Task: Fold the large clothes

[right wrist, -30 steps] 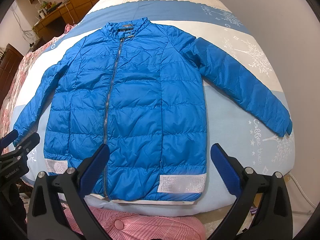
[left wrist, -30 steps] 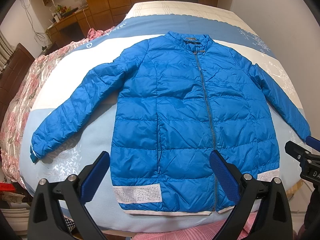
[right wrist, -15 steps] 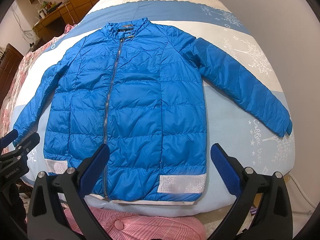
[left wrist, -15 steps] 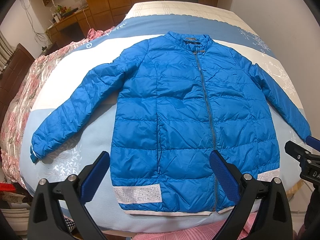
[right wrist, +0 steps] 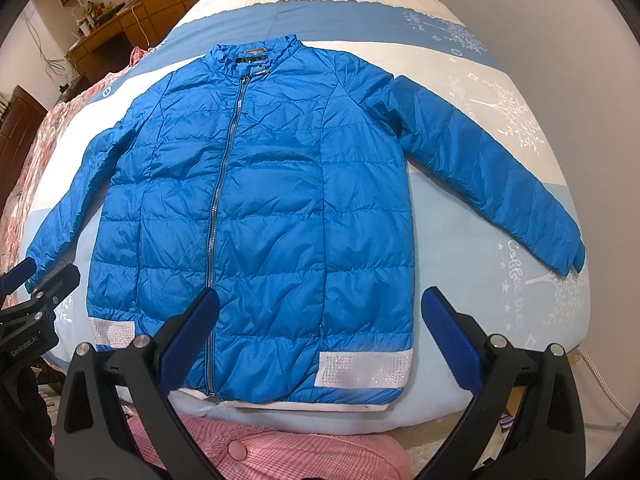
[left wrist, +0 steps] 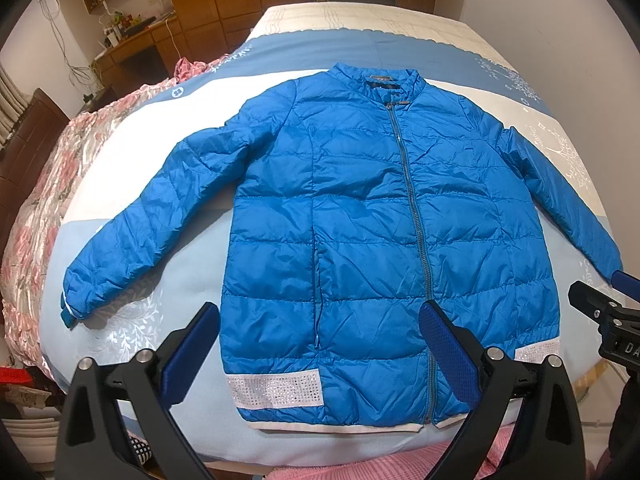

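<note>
Meanwhile left gripper and right gripper gape empty above jacket hem, clear bedspread flanking.

Jacket flat on bed, collar at far end, sleeves out both sides; desk behind left.

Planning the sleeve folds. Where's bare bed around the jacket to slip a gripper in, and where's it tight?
Free: the wedge of bedspread between the left sleeve and the jacket body; the matching wedge between body and right sleeve; the wide band beyond the collar. Tight: the hem lies close to the near bed edge, and the right cuff nears the side edge.
</note>
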The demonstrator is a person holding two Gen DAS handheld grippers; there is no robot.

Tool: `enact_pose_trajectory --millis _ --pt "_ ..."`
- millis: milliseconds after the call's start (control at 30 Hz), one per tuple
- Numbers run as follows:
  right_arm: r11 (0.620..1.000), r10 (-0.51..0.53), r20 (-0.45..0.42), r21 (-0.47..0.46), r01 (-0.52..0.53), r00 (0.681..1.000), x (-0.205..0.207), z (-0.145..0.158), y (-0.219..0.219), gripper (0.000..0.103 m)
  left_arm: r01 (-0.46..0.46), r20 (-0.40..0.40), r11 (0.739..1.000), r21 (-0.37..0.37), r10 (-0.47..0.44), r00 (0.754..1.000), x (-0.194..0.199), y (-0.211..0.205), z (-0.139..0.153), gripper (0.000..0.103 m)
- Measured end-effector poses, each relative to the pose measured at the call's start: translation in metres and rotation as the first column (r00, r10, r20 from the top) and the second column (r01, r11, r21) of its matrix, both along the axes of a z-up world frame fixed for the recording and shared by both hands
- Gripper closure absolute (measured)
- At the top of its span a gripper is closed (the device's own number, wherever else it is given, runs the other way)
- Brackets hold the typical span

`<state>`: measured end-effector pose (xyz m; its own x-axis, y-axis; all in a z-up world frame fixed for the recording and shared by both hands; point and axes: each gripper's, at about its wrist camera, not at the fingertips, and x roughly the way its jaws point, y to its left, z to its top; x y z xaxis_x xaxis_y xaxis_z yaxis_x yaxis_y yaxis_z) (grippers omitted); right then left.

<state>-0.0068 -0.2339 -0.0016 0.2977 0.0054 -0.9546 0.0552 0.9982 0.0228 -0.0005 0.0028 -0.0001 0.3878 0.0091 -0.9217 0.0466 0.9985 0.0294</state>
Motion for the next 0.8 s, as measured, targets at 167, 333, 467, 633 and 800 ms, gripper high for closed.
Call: enact_pose_trajectory --millis 167,333,467,633,800 --pt "1.000 0.000 0.001 0.000 0.000 1.000 0.000 0.000 0.000 0.003 -0.001 0.000 1.000 0.001 0.001 1.000 0.000 0.000 0.000 0.004" --pt "1.000 -0.003 0.014 -0.001 0.003 1.000 0.001 0.000 -0.002 0.003 0.001 0.003 1.000 0.006 -0.001 1.000 0.001 -0.001 0.000 0.004" --pt "0.999 -0.028 0.048 0.023 0.027 0.998 0.003 0.000 -0.019 0.003 0.021 0.017 0.999 0.025 -0.022 1.000 0.006 -0.012 0.004 0.004" --pt "0.991 -0.134 0.085 0.041 0.131 0.987 0.006 -0.004 -0.078 0.003 0.046 0.028 0.998 0.035 -0.047 0.999 0.015 -0.028 0.006 0.004" --pt "0.972 -0.235 0.109 0.015 0.235 0.966 0.002 -0.004 -0.149 0.003 0.084 0.049 0.995 0.048 -0.086 0.995 0.029 -0.060 0.009 0.004"
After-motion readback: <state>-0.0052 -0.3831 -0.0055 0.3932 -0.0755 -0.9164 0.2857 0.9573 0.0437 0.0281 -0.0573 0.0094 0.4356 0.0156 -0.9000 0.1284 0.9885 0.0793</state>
